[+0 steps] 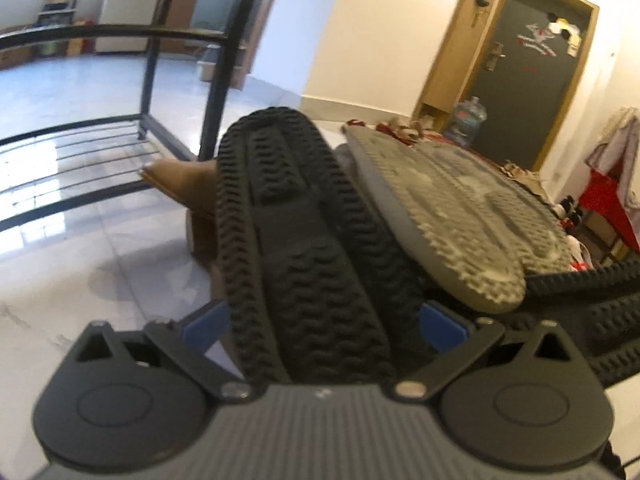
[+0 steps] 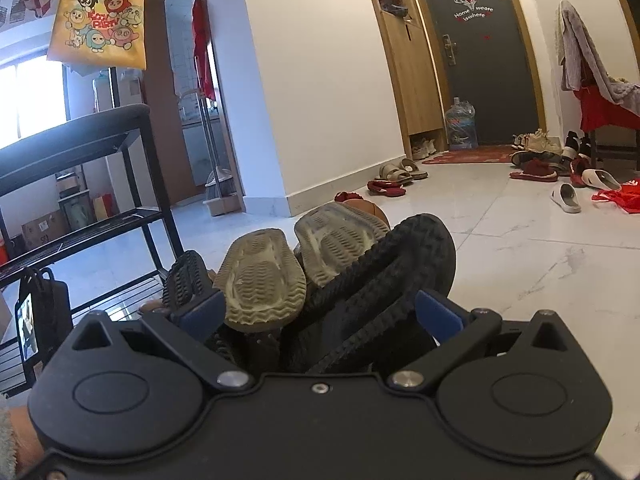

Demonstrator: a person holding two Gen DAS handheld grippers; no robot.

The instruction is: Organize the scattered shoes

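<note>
Left claw [image 1: 324, 320] grips a black shoe [image 1: 304, 248]; right claw [image 2: 320, 312] grips black shoes [image 2: 360, 292], sole up, ready for the rack [image 2: 80, 216]

The black shoe sole [image 1: 304, 248] looks like matt rubber, rough with zigzag tread, and the grey sole [image 1: 452, 216] beside it is ridged and scuffed pale. The floor tiles [image 2: 520, 248] are glossy, marble-patterned and mirror-smooth, while the shoe rack [image 2: 132, 184] is matt black metal. The yellow tote bag [image 2: 100, 16] is printed cloth.
</note>
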